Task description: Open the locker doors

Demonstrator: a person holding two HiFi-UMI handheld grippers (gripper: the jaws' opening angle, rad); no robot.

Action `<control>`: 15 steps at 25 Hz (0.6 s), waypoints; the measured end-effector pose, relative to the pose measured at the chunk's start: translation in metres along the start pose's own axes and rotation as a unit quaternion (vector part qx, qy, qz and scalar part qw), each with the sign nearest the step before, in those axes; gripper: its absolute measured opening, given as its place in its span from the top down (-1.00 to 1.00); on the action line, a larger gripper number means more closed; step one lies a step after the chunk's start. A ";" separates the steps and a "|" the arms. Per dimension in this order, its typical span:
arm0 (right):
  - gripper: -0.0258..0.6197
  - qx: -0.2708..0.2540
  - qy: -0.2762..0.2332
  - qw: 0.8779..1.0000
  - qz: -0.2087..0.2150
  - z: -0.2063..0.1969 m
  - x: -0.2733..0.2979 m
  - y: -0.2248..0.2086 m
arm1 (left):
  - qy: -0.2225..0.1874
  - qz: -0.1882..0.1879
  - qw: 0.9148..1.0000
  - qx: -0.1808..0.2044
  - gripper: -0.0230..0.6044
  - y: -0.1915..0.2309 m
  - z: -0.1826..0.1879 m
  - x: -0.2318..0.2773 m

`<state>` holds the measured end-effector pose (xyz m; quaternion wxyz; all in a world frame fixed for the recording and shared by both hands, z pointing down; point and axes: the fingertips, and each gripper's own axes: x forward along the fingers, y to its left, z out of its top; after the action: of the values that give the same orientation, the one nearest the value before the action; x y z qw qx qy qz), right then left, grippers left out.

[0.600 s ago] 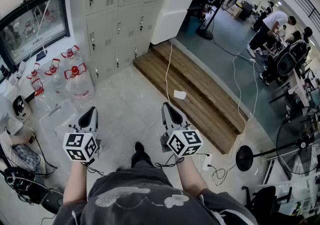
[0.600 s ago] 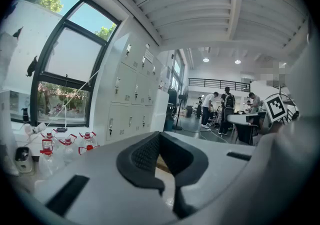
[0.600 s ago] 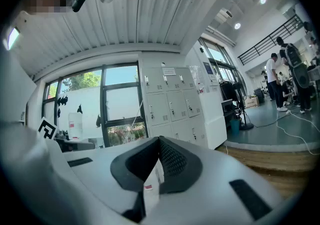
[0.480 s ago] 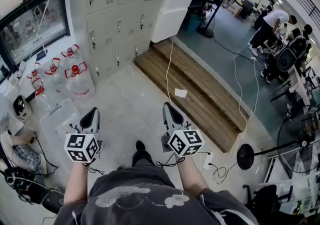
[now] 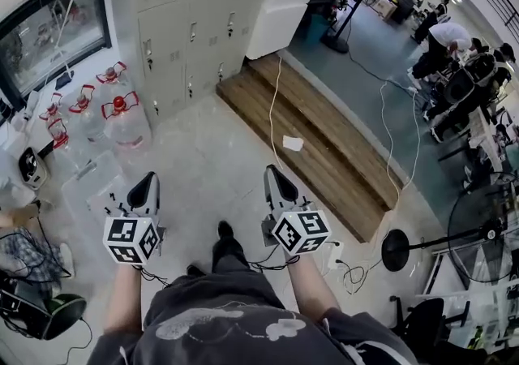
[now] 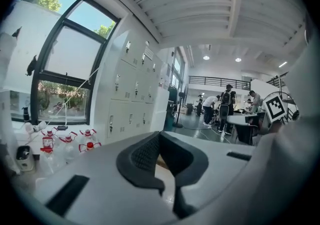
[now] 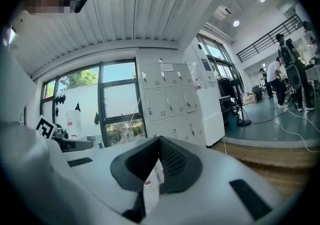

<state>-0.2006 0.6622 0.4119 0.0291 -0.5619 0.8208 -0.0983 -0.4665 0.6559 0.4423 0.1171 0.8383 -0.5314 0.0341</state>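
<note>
Near: left gripper (image 5: pixel 147 185), fingers together, holding nothing | right gripper (image 5: pixel 273 174), fingers together, holding nothing | both held out side by side over the pale floor (image 5: pixel 207 156) | Middle: water bottles (image 5: pixel 123 124) to the left, wooden step (image 5: pixel 316 140) to the right | Far: grey lockers (image 5: pixel 190 23) ahead, doors closed, well apart from both grippers | people (image 5: pixel 446 35) at far right.

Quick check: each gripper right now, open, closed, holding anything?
Left gripper: closed, jaw tips together, nothing held.
Right gripper: closed, jaw tips together, nothing held.
</note>
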 end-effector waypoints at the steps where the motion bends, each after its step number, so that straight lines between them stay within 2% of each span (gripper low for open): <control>1: 0.83 0.005 0.003 1.000 0.000 -0.004 0.002 -0.002 | 0.006 0.002 1.000 -0.006 0.90 0.001 -0.008 0.001; 4: 0.83 0.030 0.011 0.999 0.000 -0.017 0.009 -0.008 | 0.029 0.003 0.999 -0.028 0.90 0.002 -0.033 0.008; 6: 0.83 0.037 0.013 0.999 -0.005 -0.020 0.015 -0.016 | 0.036 0.002 0.999 -0.029 0.90 0.003 -0.037 0.017; 10: 0.83 0.036 -0.006 0.999 -0.012 -0.006 0.034 -0.043 | 0.017 0.002 1.000 -0.012 0.90 0.006 -0.013 0.050; 15: 0.81 0.022 -0.041 0.999 -0.004 0.028 0.062 -0.093 | -0.002 -0.004 1.000 0.007 0.90 -0.007 0.022 0.117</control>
<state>-0.1336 0.5681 0.4070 0.0750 -0.5681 0.8142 -0.0932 -0.4108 0.5508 0.4405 0.1105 0.8411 -0.5284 0.0354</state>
